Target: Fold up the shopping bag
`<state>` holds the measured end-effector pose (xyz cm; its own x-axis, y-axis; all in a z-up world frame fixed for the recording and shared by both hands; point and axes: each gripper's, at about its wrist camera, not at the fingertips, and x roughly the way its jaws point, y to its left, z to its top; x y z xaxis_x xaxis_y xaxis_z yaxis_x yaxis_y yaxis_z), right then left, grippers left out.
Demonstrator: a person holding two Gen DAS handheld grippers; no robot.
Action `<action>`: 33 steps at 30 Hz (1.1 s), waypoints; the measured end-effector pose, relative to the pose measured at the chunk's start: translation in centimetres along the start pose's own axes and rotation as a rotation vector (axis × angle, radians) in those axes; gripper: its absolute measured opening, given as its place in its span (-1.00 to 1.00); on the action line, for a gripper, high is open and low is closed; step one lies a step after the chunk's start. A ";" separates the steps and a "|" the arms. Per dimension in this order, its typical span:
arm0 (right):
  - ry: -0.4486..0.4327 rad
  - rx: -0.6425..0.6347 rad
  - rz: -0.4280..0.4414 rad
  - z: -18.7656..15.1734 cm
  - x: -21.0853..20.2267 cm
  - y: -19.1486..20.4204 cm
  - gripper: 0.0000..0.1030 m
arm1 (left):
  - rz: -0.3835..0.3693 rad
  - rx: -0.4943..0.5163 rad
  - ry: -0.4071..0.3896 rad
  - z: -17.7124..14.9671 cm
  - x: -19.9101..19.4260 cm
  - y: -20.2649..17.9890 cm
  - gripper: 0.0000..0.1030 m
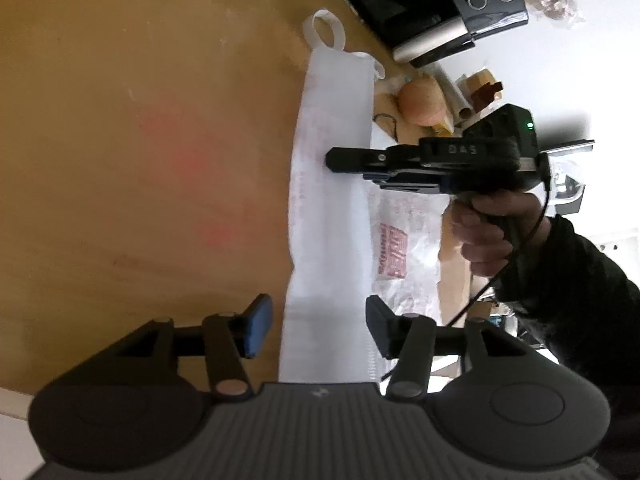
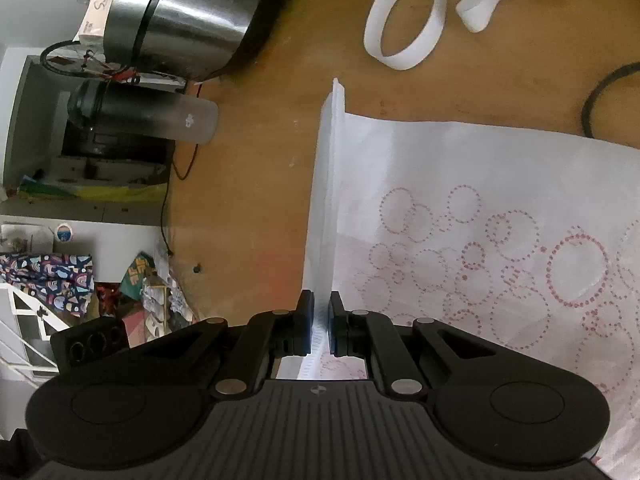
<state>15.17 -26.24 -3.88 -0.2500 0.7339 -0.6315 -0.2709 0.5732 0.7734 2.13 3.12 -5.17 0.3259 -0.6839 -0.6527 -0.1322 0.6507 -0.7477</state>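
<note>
A white shopping bag with a red dotted-circle print lies on the wooden table, folded into a long strip with its handles at the far end. My left gripper is open, its jaws straddling the strip's near end just above it. My right gripper is shut on the bag's raised folded edge; the printed side spreads to its right and the two handle loops lie beyond. The right gripper also shows in the left wrist view, over the middle of the bag.
A steel appliance and a dark bottle lie at the table's far left in the right wrist view. A black cable curves at the right. A black machine and small clutter sit beyond the bag.
</note>
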 end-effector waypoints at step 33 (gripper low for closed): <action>-0.015 0.023 0.031 -0.4 -0.2 -1.2 -0.86 | -0.063 -0.130 0.080 -0.4 2.9 1.0 0.03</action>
<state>15.21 -27.25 -4.69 -0.2436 0.7566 -0.6068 -0.2421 0.5584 0.7934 2.56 1.68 -7.87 0.2627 -0.7493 -0.6078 -0.2360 0.5609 -0.7935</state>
